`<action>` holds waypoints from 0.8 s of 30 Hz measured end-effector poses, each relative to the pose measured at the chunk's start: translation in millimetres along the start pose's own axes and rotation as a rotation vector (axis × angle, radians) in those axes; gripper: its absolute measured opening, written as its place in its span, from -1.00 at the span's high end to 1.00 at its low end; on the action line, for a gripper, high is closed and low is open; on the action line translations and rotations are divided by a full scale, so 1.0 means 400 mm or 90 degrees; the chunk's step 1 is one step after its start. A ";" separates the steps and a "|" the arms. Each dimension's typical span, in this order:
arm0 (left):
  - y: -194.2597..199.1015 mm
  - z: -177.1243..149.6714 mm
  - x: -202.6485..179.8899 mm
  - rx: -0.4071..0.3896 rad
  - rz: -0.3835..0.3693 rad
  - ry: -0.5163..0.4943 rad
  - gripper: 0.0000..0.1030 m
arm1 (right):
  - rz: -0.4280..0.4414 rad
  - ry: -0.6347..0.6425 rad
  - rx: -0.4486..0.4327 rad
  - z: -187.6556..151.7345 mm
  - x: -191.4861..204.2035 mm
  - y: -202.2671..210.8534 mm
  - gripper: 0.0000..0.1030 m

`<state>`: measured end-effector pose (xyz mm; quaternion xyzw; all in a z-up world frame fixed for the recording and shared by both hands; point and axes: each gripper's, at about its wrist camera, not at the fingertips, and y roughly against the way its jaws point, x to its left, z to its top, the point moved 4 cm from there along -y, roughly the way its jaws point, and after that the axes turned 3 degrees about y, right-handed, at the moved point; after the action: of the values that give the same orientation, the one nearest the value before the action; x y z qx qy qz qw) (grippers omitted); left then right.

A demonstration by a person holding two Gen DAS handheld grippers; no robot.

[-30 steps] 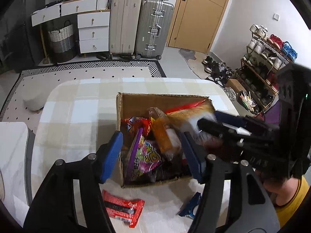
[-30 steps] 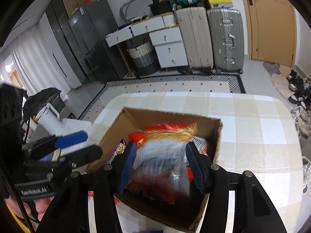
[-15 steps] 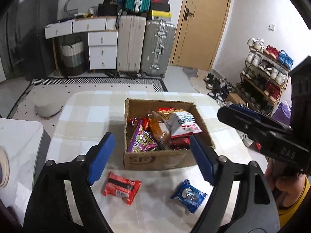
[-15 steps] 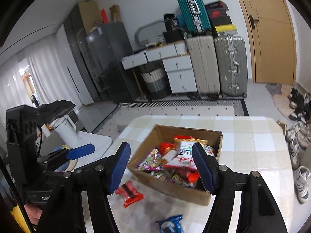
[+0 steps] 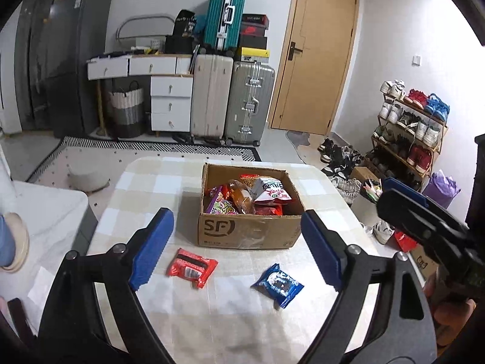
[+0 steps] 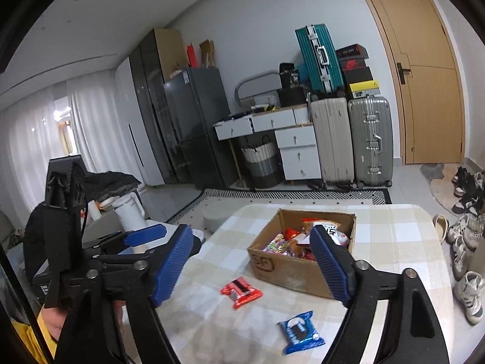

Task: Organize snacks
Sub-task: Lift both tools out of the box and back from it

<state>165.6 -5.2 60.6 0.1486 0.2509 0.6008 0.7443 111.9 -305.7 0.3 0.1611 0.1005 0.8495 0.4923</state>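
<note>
A cardboard box (image 5: 248, 232) full of snack packets stands on the checked table (image 5: 145, 182); it also shows in the right wrist view (image 6: 288, 268). A red packet (image 5: 191, 267) and a blue packet (image 5: 278, 284) lie on the table in front of the box, also in the right wrist view as the red packet (image 6: 241, 292) and the blue packet (image 6: 300, 332). My left gripper (image 5: 236, 251) is open and empty, held back above the table's near side. My right gripper (image 6: 251, 267) is open and empty, raised to the right of the left one.
Suitcases (image 5: 233, 103) and a white drawer unit (image 5: 169, 103) stand against the far wall beside a wooden door (image 5: 315, 60). A shoe rack (image 5: 409, 133) is on the right. A white counter (image 5: 45, 212) sits left of the table.
My right gripper let go of a snack bag into the box and opened. Both grippers pulled back and up from the box, so the whole table now shows.
</note>
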 end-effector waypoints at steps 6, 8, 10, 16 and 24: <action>0.094 -0.033 0.001 -0.026 0.006 0.006 -0.99 | 0.003 -0.023 -0.039 -0.044 0.028 0.090 -0.77; 0.122 -0.050 0.002 -0.033 0.008 0.003 -0.99 | 0.006 -0.030 -0.050 -0.055 0.030 0.109 -0.84; 0.141 -0.069 0.003 -0.036 0.012 0.001 -0.99 | 0.002 -0.034 -0.057 -0.066 0.022 0.120 -0.88; 0.166 -0.150 0.023 -0.045 0.027 0.003 -0.99 | -0.007 -0.036 -0.067 -0.131 0.002 0.135 -0.95; 0.110 -0.273 0.086 -0.028 0.051 0.016 -0.99 | -0.040 -0.038 -0.008 -0.284 -0.049 0.081 -0.96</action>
<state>74.4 29.7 -13.9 0.1348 0.2408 0.6375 0.7194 52.8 -340.0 -97.8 0.1798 0.0856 0.8290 0.5226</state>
